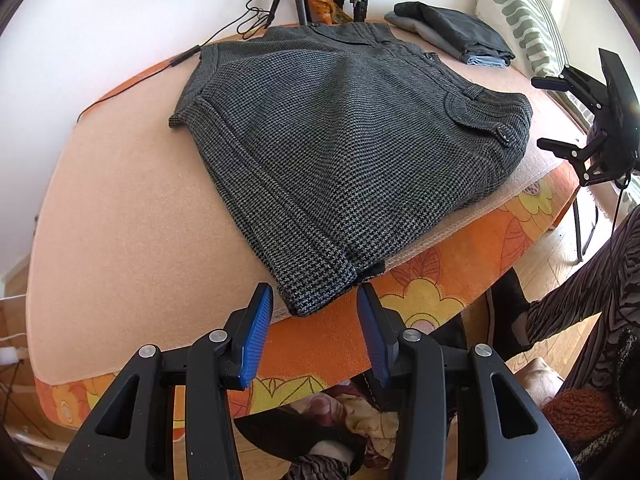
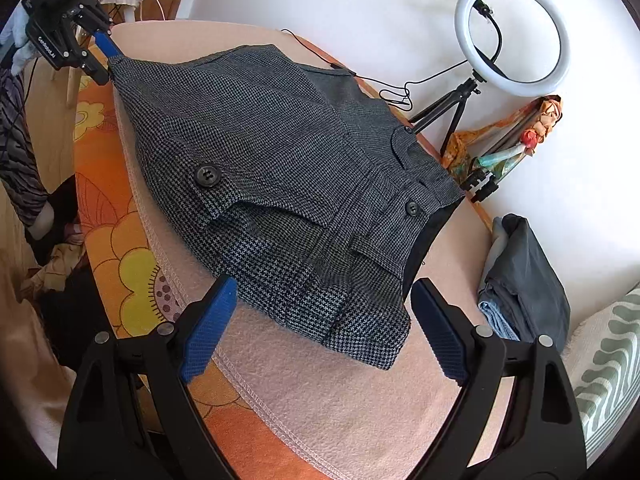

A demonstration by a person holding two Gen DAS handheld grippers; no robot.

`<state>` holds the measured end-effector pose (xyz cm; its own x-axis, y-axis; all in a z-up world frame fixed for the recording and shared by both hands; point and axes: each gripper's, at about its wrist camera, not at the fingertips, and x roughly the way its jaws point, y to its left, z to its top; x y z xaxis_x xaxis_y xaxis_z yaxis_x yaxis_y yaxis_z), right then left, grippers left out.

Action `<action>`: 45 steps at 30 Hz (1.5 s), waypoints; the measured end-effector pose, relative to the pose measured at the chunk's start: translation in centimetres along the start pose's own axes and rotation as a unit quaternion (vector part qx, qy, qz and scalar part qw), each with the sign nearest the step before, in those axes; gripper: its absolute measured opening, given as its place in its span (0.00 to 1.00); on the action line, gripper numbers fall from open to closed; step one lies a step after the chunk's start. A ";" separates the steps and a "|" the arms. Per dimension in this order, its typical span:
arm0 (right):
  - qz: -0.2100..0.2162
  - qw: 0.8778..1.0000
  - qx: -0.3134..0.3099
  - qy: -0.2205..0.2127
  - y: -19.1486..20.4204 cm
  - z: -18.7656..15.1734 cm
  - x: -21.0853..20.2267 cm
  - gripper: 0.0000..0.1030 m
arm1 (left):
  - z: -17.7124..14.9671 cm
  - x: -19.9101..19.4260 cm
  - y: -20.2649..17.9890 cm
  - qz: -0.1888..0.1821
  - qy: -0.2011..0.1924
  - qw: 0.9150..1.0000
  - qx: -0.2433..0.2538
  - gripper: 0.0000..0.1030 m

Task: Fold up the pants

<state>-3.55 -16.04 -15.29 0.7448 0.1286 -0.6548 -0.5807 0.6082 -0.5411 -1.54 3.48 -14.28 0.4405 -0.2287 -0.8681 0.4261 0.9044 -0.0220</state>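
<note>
The pants (image 1: pixel 344 152) lie on the blanket (image 1: pixel 120 220) (folded clothes (image 1: pixel 452 32) behind them).

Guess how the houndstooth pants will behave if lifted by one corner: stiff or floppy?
Probably floppy: the pants drape in soft folds on the pink blanket. Likely fairly heavy, since the weave looks thick and layers are stacked. The open left gripper would lift only the hem.

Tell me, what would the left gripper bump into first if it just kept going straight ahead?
Most likely the checked pants: their cuffed end lies right ahead of the open left gripper, though height above the blanket is hard to judge.
</note>
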 end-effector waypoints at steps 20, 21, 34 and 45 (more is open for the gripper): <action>-0.017 0.999 0.024 0.022 -1.5 0.7 1.3 0.08 | 3.5 -2.4 0.4 -0.040 -0.084 0.996 0.010 0.07; 0.004 0.999 0.027 0.019 -1.7 0.7 1.1 0.08 | 3.7 -2.4 0.4 -0.040 -0.084 0.996 0.012 0.07; 0.058 0.997 -0.042 0.025 0.4 -0.2 1.0 0.55 | 4.6 -2.0 0.9 -0.051 -0.096 0.994 0.008 0.07; 0.004 0.998 -0.063 0.010 -0.8 2.3 1.3 0.15 | 5.3 -3.8 2.1 -0.063 -0.097 0.993 0.002 0.06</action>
<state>-1.40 -14.59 -14.50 0.7336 0.1174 -0.6694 -0.6248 0.5040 -0.5964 1.89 4.33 -8.37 0.5272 -0.4043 -0.7474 0.4900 0.8632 -0.1214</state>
